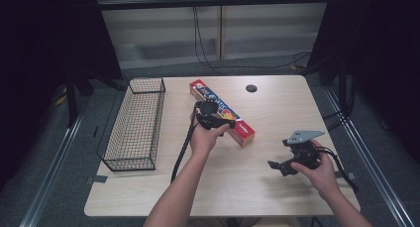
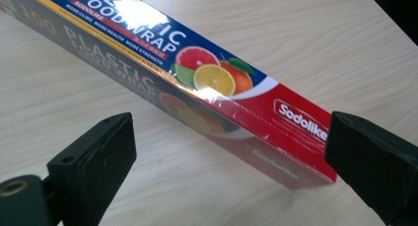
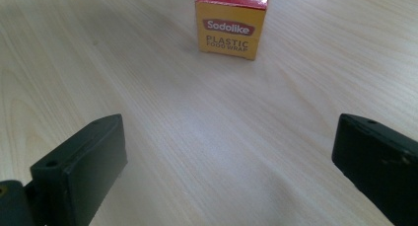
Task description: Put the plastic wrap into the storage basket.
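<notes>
A long plastic food wrap box (image 1: 222, 112), red and blue with citrus fruit printed on it, lies diagonally across the middle of the table. My left gripper (image 1: 214, 117) hovers over its near half, open, with one jaw on each side of the box (image 2: 217, 95) and not touching it. My right gripper (image 1: 283, 166) is open above bare table at the front right, empty, and it points at the box's yellow end face (image 3: 230, 29).
A black wire basket (image 1: 136, 124) stands along the table's left side, empty. A round dark hole (image 1: 251, 88) sits near the far edge. Cables trail from both grippers toward the front of the table (image 1: 247, 187).
</notes>
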### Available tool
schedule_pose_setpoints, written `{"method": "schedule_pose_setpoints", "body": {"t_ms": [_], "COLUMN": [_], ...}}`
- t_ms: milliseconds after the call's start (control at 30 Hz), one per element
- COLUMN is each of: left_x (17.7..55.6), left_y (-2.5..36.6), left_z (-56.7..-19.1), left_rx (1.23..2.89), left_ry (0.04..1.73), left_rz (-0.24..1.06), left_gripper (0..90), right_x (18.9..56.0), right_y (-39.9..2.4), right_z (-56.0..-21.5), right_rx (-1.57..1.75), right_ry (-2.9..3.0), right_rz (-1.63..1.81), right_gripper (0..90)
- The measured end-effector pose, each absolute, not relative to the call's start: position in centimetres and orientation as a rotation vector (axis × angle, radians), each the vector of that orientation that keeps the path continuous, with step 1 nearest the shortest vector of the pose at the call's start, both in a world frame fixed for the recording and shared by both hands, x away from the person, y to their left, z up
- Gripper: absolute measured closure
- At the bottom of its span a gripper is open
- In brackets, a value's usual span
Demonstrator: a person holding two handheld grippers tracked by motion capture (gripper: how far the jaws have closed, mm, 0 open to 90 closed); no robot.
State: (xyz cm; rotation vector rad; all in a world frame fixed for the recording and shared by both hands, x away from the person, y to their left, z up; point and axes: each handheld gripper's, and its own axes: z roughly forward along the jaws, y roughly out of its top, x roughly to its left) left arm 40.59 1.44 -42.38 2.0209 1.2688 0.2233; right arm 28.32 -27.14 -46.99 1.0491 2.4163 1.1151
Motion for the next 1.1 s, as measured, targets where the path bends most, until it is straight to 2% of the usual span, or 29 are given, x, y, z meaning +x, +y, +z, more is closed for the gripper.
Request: {"method": "schedule_pose_setpoints", "body": {"t_ms": [1100], "left_x": [44.9], "left_y": [-2.1], "left_z": [-45.5], "left_rx": [1.974], "left_ry": [1.458], "left_rz": [0.262], "left_gripper": [1.0], "right_x": [28.3], "right_y": [-27.2], "right_z": [-46.7], "right_rx": [1.045], "right_ry": [2.412], "right_rz": [1.160], "right_gripper": [0.0]}}
